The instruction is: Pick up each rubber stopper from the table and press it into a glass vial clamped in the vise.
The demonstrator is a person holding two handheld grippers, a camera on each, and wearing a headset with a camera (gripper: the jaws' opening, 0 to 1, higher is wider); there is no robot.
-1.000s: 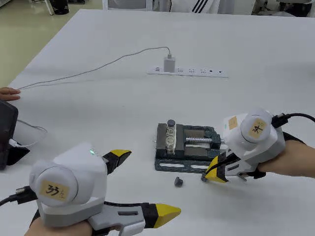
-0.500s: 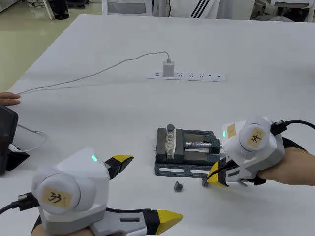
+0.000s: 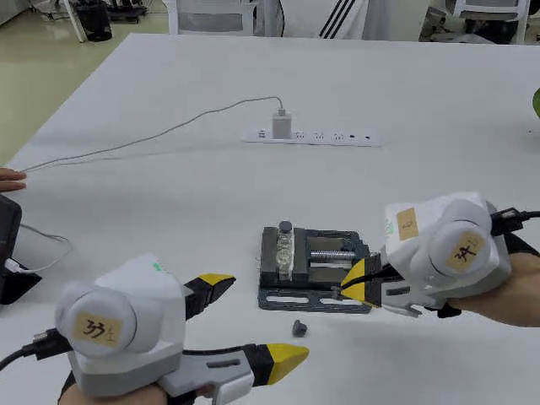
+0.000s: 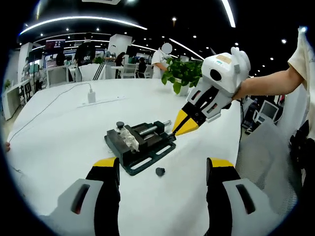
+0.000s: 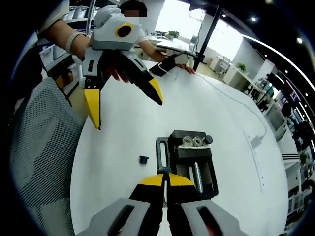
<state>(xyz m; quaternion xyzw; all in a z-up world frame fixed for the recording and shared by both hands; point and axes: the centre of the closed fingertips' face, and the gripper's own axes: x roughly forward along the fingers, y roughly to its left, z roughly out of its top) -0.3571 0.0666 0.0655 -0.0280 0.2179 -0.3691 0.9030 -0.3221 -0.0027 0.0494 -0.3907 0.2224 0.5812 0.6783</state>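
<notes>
A dark vise (image 3: 325, 268) sits mid-table with clear glass vials (image 3: 287, 251) clamped in its jaws; the far vial carries a dark stopper (image 3: 286, 226). One loose dark rubber stopper (image 3: 299, 326) lies on the table just in front of the vise. My right gripper (image 3: 353, 291) is shut with nothing in it, its tip at the vise's front right corner. My left gripper (image 3: 260, 319) is open at the lower left, short of the loose stopper (image 4: 160, 171). The right gripper view has the vise (image 5: 173, 155), the vials (image 5: 193, 141), the loose stopper (image 5: 143, 159) and the left gripper (image 5: 127, 110).
A white power strip (image 3: 312, 136) with a charger (image 3: 280, 125) and a long cable lies at the back of the table. A dark device (image 3: 8, 253) and a person's hand (image 3: 8, 179) are at the left edge. A potted plant (image 4: 184, 73) stands beyond the table.
The head camera has shifted. My right gripper's tip has drawn away from the loose stopper toward the vise's front right corner. The left gripper has stayed open at the lower left.
</notes>
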